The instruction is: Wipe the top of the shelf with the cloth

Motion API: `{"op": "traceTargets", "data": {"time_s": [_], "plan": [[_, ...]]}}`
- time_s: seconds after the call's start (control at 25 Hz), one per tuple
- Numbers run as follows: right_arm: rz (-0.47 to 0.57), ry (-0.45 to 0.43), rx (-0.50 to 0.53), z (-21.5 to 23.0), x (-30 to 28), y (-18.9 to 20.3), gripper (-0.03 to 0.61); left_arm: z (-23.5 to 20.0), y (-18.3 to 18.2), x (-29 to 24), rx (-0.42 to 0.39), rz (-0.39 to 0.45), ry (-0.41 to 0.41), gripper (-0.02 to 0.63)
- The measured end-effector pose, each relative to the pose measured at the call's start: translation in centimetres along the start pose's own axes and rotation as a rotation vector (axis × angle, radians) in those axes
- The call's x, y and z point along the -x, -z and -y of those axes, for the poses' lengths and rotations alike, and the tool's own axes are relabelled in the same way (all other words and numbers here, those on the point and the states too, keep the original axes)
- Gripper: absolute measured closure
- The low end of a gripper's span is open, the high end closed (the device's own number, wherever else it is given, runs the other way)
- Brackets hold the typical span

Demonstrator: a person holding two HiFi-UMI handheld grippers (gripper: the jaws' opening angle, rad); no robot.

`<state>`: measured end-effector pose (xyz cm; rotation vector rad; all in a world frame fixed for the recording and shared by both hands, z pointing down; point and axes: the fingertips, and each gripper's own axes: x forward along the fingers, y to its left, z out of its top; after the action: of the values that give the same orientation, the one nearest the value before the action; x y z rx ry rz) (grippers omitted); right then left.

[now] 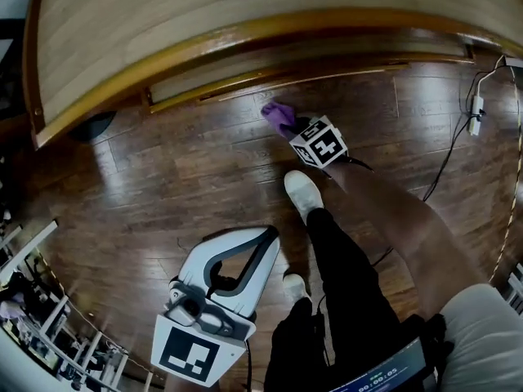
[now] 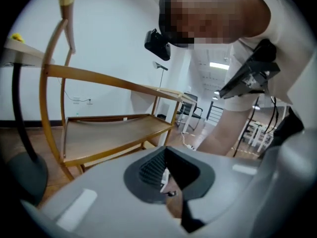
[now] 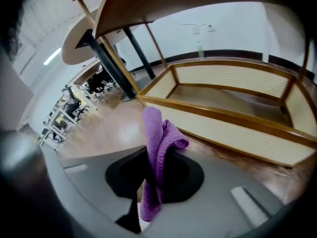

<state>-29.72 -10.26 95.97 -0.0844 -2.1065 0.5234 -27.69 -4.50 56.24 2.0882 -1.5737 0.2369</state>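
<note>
The wooden shelf's pale top (image 1: 204, 15) curves across the upper head view, with a lower tier (image 1: 270, 76) under it. A purple cloth (image 1: 278, 114) hangs low over the dark floor in front of that tier, with my right gripper (image 1: 288, 123) shut on it. In the right gripper view the cloth (image 3: 158, 133) stands up from between the jaws of the right gripper (image 3: 154, 175), facing the lower tier (image 3: 223, 98). My left gripper (image 1: 266, 235) is at the lower left, shut with nothing in it. The left gripper (image 2: 166, 180) looks at the shelf (image 2: 109, 133) from the side.
The person's dark-trousered leg and white shoes (image 1: 304, 190) stand between the two grippers. A power strip with cables (image 1: 476, 113) lies on the floor at the right. A round black stand base (image 1: 94, 125) sits at the shelf's left end. Desks and chairs (image 1: 49, 333) crowd the lower left.
</note>
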Motion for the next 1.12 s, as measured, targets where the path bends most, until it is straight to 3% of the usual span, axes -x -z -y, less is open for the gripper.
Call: {"op": "traceTargets", "data": {"time_s": [0.16,0.32,0.68,1.12], "plan": [[-0.041,-0.1,0.13,-5.7,-7.0,-3.6,0.528,0.0,3.2,2.6,0.054,-0.008,-0.062,0.592],[-0.083,-0.089,0.224,-5.8,-10.7,-4.9,0.528,-0.4,5.1,3.6,0.094,-0.001,-0.112,0.592],[-0.123,0.087,0.136,6.3,-6.3,-2.0,0.528,-1.7,4.3,1.0,0.079,0.015,-0.074,0.592],[-0.218,0.371,-0.002,25.0,7.7,6.9,0.528,0.0,2.4,-6.0,0.019,-0.052,0.113,0.592]]}}
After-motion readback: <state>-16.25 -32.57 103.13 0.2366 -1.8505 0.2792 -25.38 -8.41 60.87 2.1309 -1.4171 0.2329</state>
